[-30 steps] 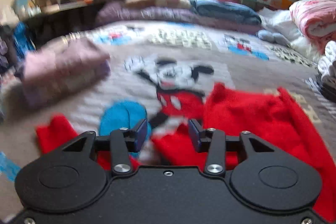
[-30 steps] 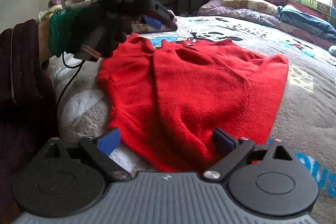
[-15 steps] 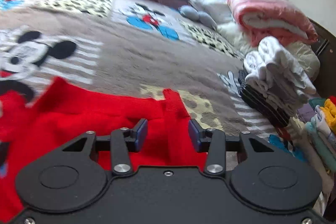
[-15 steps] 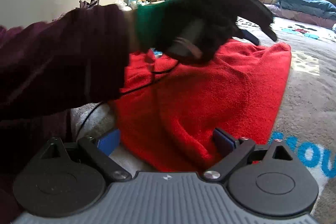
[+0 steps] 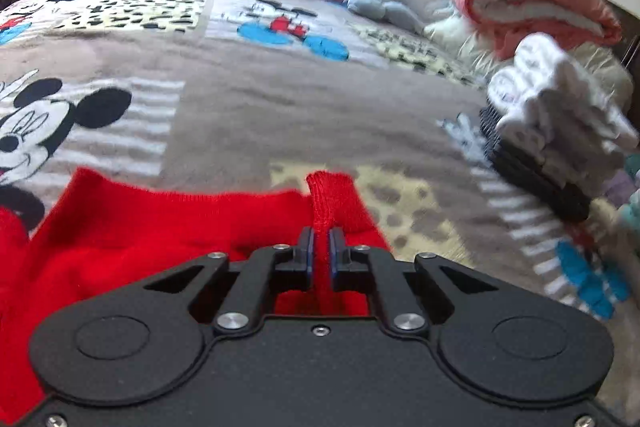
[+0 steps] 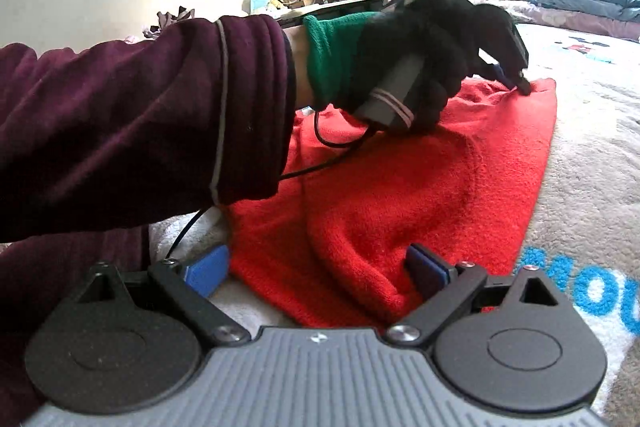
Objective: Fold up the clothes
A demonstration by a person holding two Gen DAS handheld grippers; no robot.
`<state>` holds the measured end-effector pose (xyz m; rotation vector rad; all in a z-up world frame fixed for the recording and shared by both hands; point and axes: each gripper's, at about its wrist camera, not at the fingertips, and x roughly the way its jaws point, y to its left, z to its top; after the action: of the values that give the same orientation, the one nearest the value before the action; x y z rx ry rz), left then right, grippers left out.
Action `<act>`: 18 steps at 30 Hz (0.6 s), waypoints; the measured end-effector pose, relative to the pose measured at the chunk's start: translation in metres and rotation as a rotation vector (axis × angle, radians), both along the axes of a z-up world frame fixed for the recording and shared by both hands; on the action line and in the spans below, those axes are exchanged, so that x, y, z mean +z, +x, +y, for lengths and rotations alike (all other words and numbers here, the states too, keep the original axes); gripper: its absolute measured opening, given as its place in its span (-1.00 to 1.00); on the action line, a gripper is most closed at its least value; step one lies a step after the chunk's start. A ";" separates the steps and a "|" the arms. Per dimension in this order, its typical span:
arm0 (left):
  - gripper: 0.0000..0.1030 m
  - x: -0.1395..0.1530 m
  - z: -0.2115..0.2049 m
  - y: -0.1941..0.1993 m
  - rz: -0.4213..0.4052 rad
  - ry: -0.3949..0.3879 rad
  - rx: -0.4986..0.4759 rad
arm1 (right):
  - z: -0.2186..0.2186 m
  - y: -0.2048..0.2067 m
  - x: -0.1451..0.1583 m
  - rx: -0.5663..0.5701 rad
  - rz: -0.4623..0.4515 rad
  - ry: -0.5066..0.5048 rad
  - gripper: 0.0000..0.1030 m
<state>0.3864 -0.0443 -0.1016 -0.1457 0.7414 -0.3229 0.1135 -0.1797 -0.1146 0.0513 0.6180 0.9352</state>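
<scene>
Currently: left tool clamped on sweater corner

Left tool (image 5: 321, 247) has its jaws nearly together, pinching a raised ribbed edge of the red knit sweater (image 5: 168, 227), which lies on the grey cartoon-print bed blanket (image 5: 300, 107) just ahead. Right tool (image 6: 316, 267) is spread wide, empty, with the sweater's near hem between its blue fingers (image 6: 206, 269). A black-gloved hand (image 6: 420, 67) grips the left tool ahead.

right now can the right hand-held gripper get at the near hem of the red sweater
Probably yes: the right hand-held gripper is open, its fingers straddling the red sweater hem, nothing between them. The sleeve crosses higher up.
</scene>
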 end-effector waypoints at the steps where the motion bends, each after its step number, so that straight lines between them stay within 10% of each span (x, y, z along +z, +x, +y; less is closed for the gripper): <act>1: -0.89 0.001 0.000 -0.001 -0.006 0.013 0.011 | 0.000 0.000 0.000 0.002 0.000 -0.002 0.85; 11: -0.70 0.009 -0.018 -0.006 -0.058 0.189 0.023 | 0.001 0.000 0.001 0.002 0.001 -0.009 0.85; 18: -0.70 0.033 -0.023 -0.019 -0.103 0.136 -0.018 | 0.002 0.001 0.002 0.003 0.005 -0.007 0.86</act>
<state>0.3672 -0.0678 -0.0686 0.0061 0.6601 -0.2942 0.1142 -0.1776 -0.1130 0.0468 0.6256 0.9359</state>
